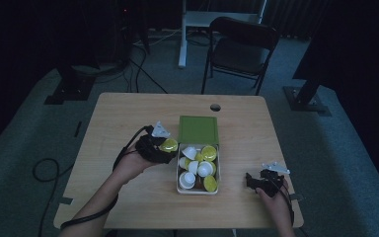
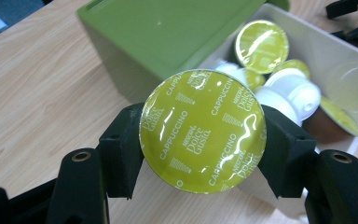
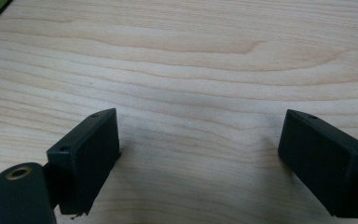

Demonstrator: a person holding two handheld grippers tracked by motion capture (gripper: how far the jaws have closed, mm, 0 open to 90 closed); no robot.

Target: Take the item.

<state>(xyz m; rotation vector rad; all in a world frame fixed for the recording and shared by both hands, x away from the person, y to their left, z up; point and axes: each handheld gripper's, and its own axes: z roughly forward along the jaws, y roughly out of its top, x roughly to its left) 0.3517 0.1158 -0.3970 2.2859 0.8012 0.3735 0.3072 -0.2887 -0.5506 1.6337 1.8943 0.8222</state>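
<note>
A yellow-green foil-topped coffee capsule (image 2: 202, 131), printed "Cappuccino", is clamped between the black jaws of my left gripper (image 2: 200, 140). From above, that capsule (image 1: 169, 145) hangs just left of a white box (image 1: 198, 190) that holds several more capsules, some with green lids, some showing white bodies. The box's green lid (image 1: 198, 129) stands open at its far end. My left gripper (image 1: 164, 147) is shut on the capsule. My right gripper (image 1: 252, 181) rests low at the table's right front, jaws wide open over bare wood, with nothing between its fingers (image 3: 86, 156).
The wooden table (image 1: 128, 118) has a round cable hole (image 1: 215, 107) near its far edge. A dark chair (image 1: 242, 47) and a white table leg stand on the floor beyond. Cables trail on the floor at left.
</note>
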